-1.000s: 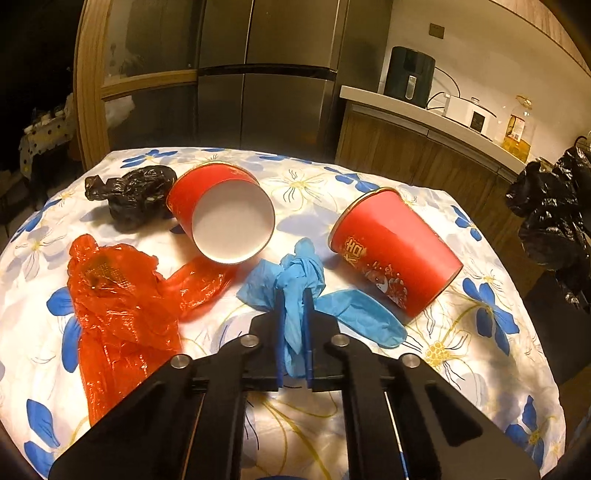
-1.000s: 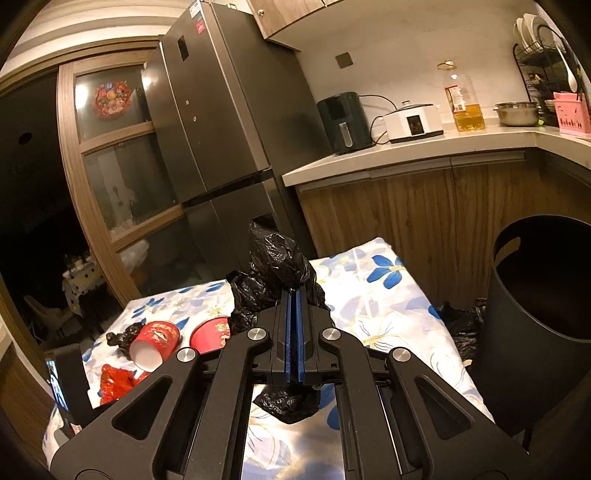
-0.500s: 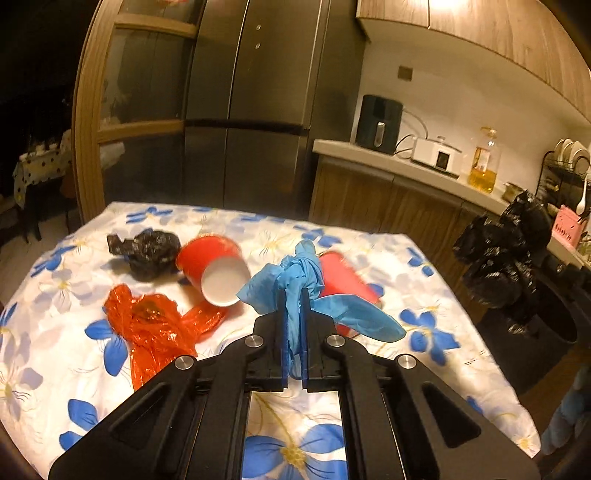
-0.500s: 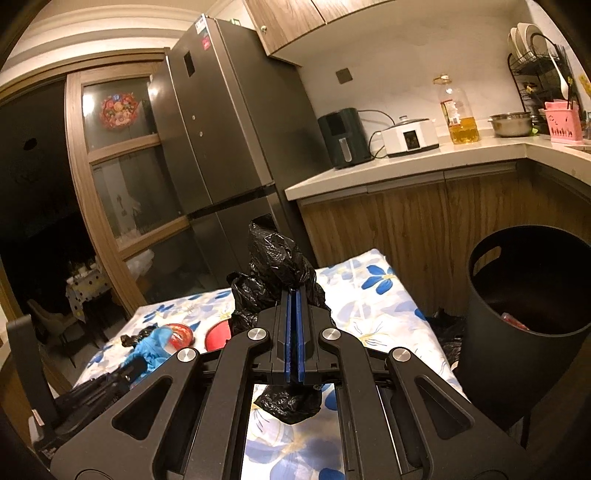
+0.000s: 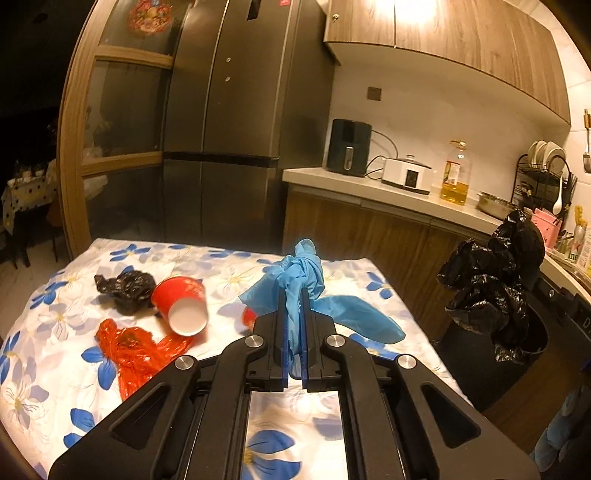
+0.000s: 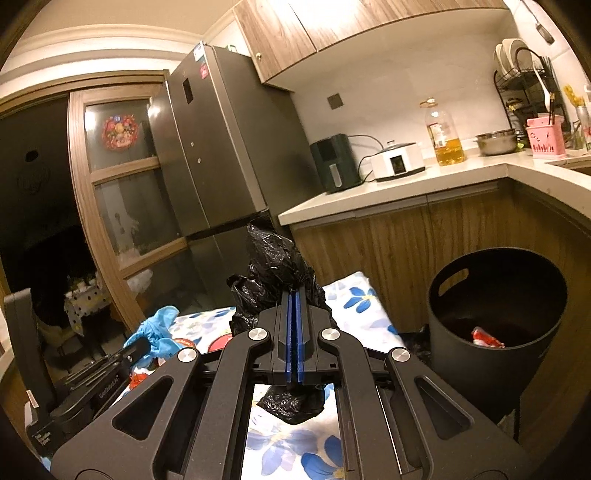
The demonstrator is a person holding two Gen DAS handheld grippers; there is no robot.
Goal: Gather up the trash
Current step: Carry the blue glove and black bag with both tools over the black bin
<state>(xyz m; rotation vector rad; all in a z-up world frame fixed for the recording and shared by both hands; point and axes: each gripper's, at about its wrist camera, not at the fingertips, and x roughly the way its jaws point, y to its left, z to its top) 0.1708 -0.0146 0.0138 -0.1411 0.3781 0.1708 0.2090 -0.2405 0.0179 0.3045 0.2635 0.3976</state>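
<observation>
Left wrist view: your left gripper (image 5: 293, 332) fingers pinch the blue glove (image 5: 306, 280) above the surface (image 5: 55, 369).
Right wrist view: your right gripper (image 6: 294, 332) fingers pinch the black bag (image 6: 273, 266) beside the bin (image 6: 495, 325).

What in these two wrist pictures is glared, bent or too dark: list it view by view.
Left wrist view: warm light blows out the upper cabinet; the fridge bows from fisheye; the doorway at left is black; the blue glove in the left hand-held gripper is sharp. Right wrist view: counter edge curves; the bin interior is mostly dark; corners vignette.
</observation>
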